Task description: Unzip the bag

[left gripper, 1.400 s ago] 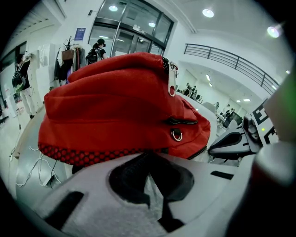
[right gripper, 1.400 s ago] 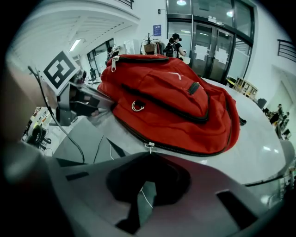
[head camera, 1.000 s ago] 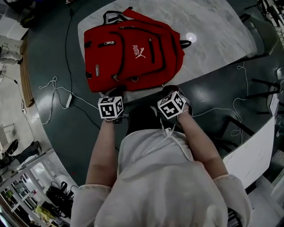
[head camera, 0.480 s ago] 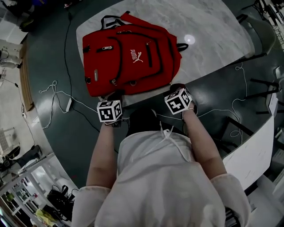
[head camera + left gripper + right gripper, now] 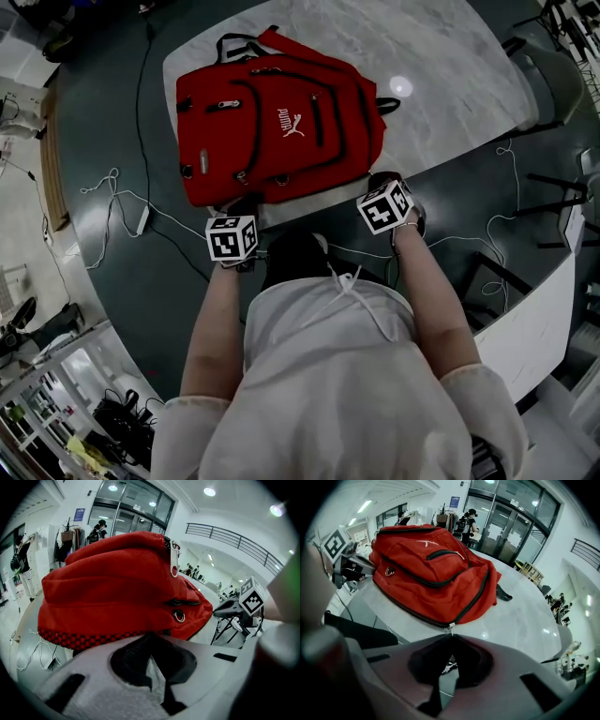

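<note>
A red backpack (image 5: pixel 272 117) with black zippers lies flat on the white marble table (image 5: pixel 450 75). My left gripper (image 5: pixel 246 202) is at the table's near edge, shut and empty, with its tips just short of the bag's bottom (image 5: pixel 117 597). A silver zipper pull (image 5: pixel 174 564) hangs high on the bag's top. My right gripper (image 5: pixel 380 178) is at the bag's near right corner, also shut with nothing in it. In the right gripper view its tips (image 5: pixel 451 635) sit just below a small white zipper pull (image 5: pixel 449 626) at the backpack (image 5: pixel 431 569) edge.
White cables (image 5: pixel 122 187) trail over the dark floor left of the table. A chair (image 5: pixel 553 66) stands at the far right and a white desk (image 5: pixel 534 319) at the right. Bare marble (image 5: pixel 515 620) stretches right of the bag.
My right gripper has moved to the right and slightly forward along the table edge. The left gripper has hardly moved. The bag lies as before.
</note>
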### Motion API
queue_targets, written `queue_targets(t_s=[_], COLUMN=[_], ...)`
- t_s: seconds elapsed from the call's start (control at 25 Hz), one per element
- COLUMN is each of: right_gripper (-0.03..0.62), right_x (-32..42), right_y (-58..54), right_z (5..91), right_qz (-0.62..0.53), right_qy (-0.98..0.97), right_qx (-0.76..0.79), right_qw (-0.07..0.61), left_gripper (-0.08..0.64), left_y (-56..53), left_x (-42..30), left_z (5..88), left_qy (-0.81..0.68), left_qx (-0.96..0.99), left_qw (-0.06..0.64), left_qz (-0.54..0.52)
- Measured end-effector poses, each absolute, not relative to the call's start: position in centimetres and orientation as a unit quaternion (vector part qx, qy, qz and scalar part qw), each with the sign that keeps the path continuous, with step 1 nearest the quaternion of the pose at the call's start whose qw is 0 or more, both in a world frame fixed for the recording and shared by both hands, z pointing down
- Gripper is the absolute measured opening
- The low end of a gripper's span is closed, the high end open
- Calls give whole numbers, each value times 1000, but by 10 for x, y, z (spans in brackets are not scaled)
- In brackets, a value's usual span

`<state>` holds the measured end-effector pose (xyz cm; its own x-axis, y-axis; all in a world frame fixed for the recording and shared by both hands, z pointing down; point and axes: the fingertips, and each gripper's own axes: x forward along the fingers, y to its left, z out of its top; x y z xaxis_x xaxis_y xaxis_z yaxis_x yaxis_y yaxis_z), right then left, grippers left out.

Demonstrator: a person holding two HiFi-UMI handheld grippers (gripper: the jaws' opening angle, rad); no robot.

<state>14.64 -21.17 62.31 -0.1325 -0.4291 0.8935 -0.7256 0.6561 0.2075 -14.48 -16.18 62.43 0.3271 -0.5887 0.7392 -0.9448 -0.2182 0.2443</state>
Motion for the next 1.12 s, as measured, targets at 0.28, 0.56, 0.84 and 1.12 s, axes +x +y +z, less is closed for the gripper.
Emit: queue_targets(t_s=[0.28, 0.56, 0.84, 1.12], right_gripper=[29, 29, 42, 74], right_x=[151, 151, 138, 105], right_y=[-222, -223, -213, -208], right_z=[617, 616, 612, 557], right_qz=[182, 206, 224, 201], right_qy=[-736, -734, -753, -784], right_qx=[402, 410, 420, 447], right_qw=[513, 500, 455, 380], left_gripper=[20, 20, 20, 20], left_y=[-162, -163, -163, -156], left_x=[-145, -145, -144, -132], left_z=[624, 626, 622, 567], left_qy=[-519, -520, -533, -555], left_qx=[737, 737, 734, 755], left_qw=[347, 345, 347, 300], left_qz=[258, 260, 240, 180])
